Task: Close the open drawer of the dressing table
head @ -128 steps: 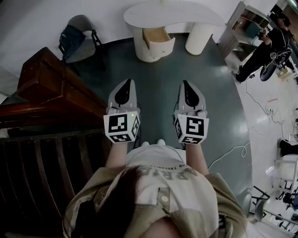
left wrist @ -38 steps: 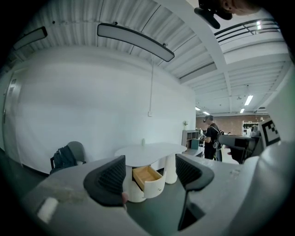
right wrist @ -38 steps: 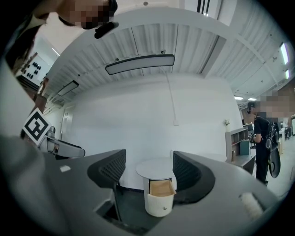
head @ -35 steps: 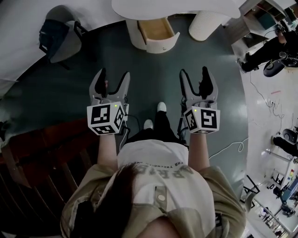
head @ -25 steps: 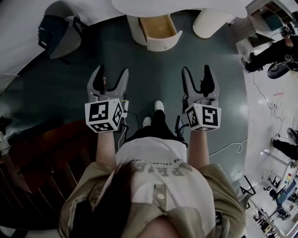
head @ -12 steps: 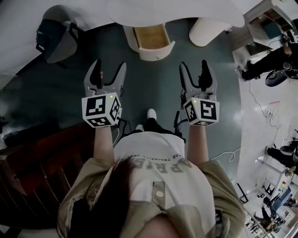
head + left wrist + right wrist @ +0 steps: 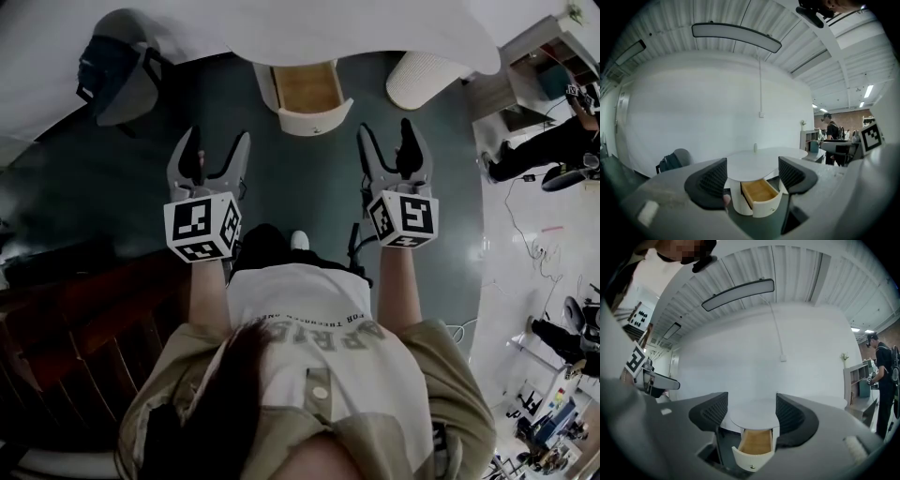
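The white dressing table (image 7: 356, 33) stands ahead at the top of the head view. Its drawer (image 7: 309, 96) is pulled out, showing a bare wooden inside and a curved white front with a small knob. Both gripper views face it: the drawer (image 7: 759, 196) sits low between the left jaws and the drawer (image 7: 753, 447) low between the right jaws. My left gripper (image 7: 210, 150) and right gripper (image 7: 384, 141) are held side by side short of the drawer, both open and empty.
A grey chair with a dark bag (image 7: 114, 70) stands at the left of the table. Dark wooden stair rails (image 7: 84, 319) lie at lower left. A shelf unit (image 7: 530, 70) and a person in black (image 7: 553, 145) are at the right. Dark green floor (image 7: 300, 187) lies between me and the drawer.
I have walked toward the dressing table, so the drawer is nearer and larger. Both grippers went from shut to open early on and have stayed open, held in front of me.
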`<act>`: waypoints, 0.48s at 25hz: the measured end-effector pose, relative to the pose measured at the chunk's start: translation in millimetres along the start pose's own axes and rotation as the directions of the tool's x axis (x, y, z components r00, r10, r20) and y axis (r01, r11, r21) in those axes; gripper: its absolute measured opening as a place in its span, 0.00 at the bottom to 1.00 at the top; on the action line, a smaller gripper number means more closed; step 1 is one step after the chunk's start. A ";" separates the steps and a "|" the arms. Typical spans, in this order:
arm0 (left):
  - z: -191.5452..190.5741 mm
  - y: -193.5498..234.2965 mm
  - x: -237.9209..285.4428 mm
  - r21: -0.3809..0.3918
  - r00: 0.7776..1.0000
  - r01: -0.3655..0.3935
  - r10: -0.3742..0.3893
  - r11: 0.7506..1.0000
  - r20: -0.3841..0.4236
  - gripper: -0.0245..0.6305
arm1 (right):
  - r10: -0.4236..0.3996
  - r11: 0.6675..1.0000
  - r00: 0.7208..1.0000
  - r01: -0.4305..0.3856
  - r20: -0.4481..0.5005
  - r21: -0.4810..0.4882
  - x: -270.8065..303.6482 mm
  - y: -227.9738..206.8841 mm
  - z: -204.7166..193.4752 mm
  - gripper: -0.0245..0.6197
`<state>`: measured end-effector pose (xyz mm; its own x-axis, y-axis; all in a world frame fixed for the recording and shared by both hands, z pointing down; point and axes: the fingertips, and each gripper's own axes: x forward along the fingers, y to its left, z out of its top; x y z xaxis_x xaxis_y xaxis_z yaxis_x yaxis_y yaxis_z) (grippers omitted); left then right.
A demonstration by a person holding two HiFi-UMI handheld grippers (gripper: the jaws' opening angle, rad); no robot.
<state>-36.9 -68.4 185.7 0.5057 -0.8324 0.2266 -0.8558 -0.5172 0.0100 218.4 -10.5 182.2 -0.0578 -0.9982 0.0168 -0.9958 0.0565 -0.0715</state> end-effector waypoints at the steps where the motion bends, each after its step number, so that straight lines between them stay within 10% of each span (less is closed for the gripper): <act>1: -2.6 2.2 1.4 0.000 1.000 -0.006 0.006 1.000 -0.001 0.57 | 0.003 1.000 1.000 -0.003 -0.003 0.000 3.0 -0.2 -4.1 0.52; 12: -44.2 16.7 41.2 -0.002 0.995 0.026 -0.026 1.000 -0.101 0.57 | 0.027 1.000 0.995 -0.026 -0.097 0.013 45.0 0.0 -68.1 0.52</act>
<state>-35.2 -102.6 238.2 0.5142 -0.7944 0.3234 -0.8427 -0.5381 0.0183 211.0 -54.0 250.9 -0.0910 -0.9896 0.1111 -0.9930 0.0817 -0.0851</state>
